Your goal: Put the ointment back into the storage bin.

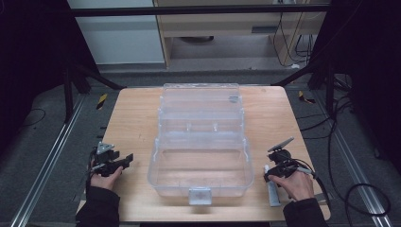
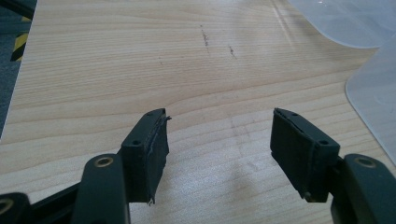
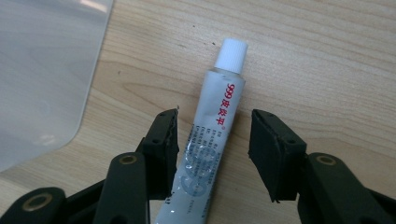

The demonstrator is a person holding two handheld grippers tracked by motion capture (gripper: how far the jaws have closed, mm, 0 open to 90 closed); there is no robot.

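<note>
A clear plastic box [image 1: 201,177] stands open in the middle of the wooden table [image 1: 137,118], its lid [image 1: 201,101] laid back. A white ointment tube [image 3: 212,126] with a white cap and red print lies flat on the table to the right of the box; in the high view the tube [image 1: 273,194] sits under the right hand. My right gripper [image 3: 215,140] is open, its jaws on either side of the tube, not clamped. My left gripper [image 2: 219,140] is open over bare wood left of the box; the high view shows that gripper [image 1: 124,161] near the table's left edge.
The box's clear corner [image 3: 42,70] lies just left of the right gripper. The box's edge [image 2: 373,88] lies to the right of the left gripper. Black frame legs [image 1: 71,90] and cables [image 1: 364,189] sit on the grey floor around the table.
</note>
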